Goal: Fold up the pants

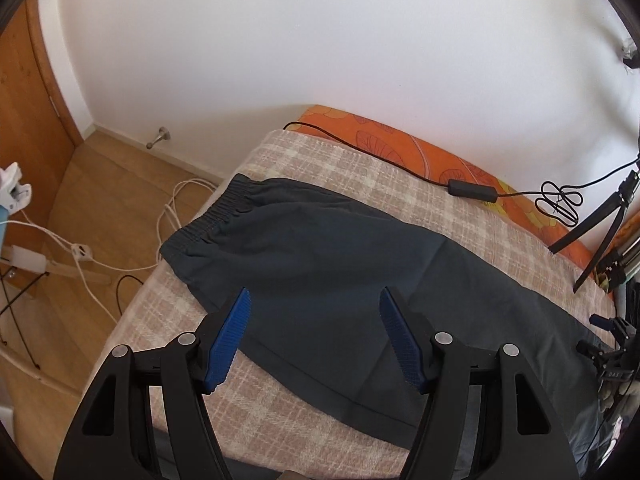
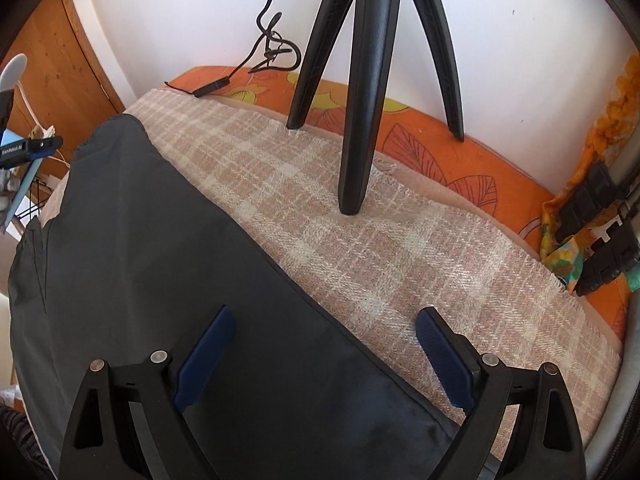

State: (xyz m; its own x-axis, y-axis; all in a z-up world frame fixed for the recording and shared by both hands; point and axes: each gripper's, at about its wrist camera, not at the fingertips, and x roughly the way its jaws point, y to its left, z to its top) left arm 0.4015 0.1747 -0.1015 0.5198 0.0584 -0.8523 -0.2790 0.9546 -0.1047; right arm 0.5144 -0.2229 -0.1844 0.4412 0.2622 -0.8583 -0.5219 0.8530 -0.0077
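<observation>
Dark navy pants [image 1: 320, 256] lie flat along a plaid blanket [image 1: 328, 168] on the bed, folded lengthwise, with the elastic waistband [image 1: 224, 208] at the far left. My left gripper [image 1: 314, 300] is open and empty, held above the upper leg part. In the right wrist view the pants [image 2: 160, 272] fill the left and lower part. My right gripper [image 2: 326, 320] is open and empty above the pants' right edge, one finger over the cloth and the other over the blanket [image 2: 380, 248].
A black tripod [image 2: 368, 80] stands on the blanket ahead of the right gripper. A black cable with an adapter [image 1: 472, 190] lies on the orange mattress [image 1: 384, 140] by the white wall. White cords [image 1: 172, 208] lie on the wooden floor to the left.
</observation>
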